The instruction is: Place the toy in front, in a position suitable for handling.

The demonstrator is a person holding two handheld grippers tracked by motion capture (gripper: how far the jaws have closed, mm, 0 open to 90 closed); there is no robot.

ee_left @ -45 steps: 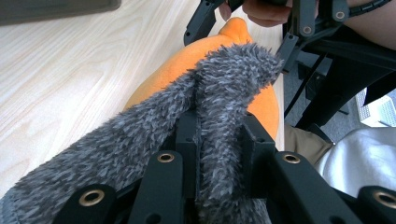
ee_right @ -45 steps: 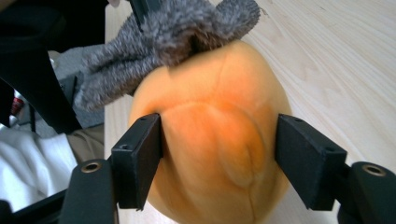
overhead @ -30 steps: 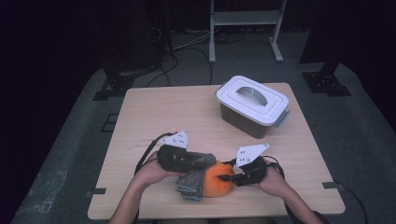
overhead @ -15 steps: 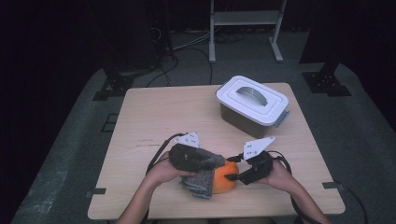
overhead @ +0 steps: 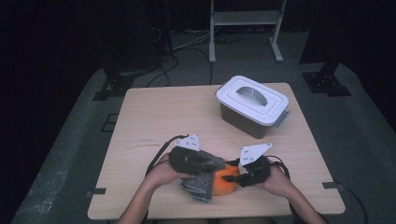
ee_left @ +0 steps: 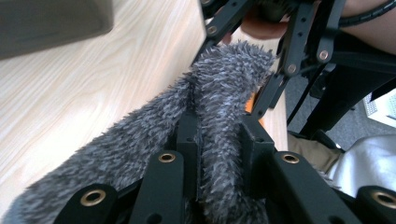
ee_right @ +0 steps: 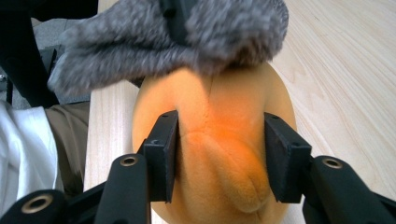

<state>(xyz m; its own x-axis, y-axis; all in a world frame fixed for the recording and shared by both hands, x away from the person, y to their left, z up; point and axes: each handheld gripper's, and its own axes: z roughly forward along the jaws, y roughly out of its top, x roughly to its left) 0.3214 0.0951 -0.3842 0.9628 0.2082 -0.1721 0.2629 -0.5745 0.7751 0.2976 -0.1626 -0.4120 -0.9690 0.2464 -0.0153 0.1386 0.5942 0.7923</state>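
We work at the near edge of the table (overhead: 154, 121), at about 6 o'clock in the high view. The left gripper (ee_left: 219, 140) is closed tight on a fold of the grey fuzzy cloth (ee_left: 140, 140); the fabric is pinched between its two black jaws and hangs over the orange plush toy (ee_right: 219, 154). In the high view the cloth (overhead: 201, 179) lies at 9 o'clock from the toy (overhead: 224, 182) and partly on top of it.

The right gripper (ee_right: 219, 156) has its jaws on both sides of the toy, about half open. They have just been closing again after a short widening, and the pads now stand against the plush on the left and right. We judge that they press it lightly, but the grip does not look deep.

Compared with one second ago, both hands sit closer together and the cloth covers more of the toy. We think this means the wiping or wrapping of the toy is in progress, with the toy held steady.

The white box with lid (overhead: 252, 105) stands well apart, at 1 o'clock, closed.
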